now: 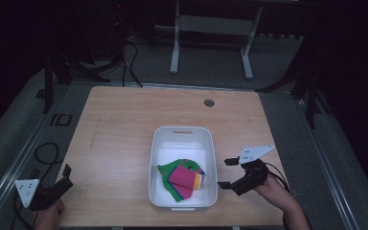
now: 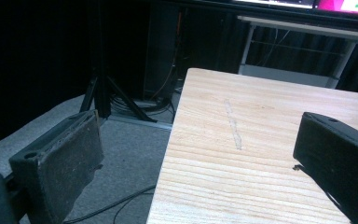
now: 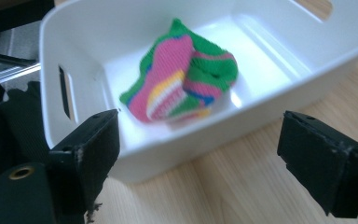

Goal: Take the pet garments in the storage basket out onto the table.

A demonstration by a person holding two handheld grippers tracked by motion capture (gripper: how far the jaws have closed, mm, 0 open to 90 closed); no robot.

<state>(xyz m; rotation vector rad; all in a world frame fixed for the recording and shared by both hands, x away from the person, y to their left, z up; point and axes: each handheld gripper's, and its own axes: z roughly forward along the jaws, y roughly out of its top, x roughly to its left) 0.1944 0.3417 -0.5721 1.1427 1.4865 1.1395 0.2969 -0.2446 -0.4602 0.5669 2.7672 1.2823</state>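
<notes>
On a pale wooden table (image 1: 120, 129): white rectangular plastic bin (image 1: 211, 163), long axis running away from the person. Inside, at the near end: bunched knitted cloth striped pink, green and yellow (image 1: 184, 178). Just right of the bin, jaws spread and empty: right gripper (image 1: 224, 173), cloth lying to its left past the bin wall, clearly the nearer hand. Well apart at the near left corner, also spread and empty: left gripper (image 1: 66, 173).
</notes>
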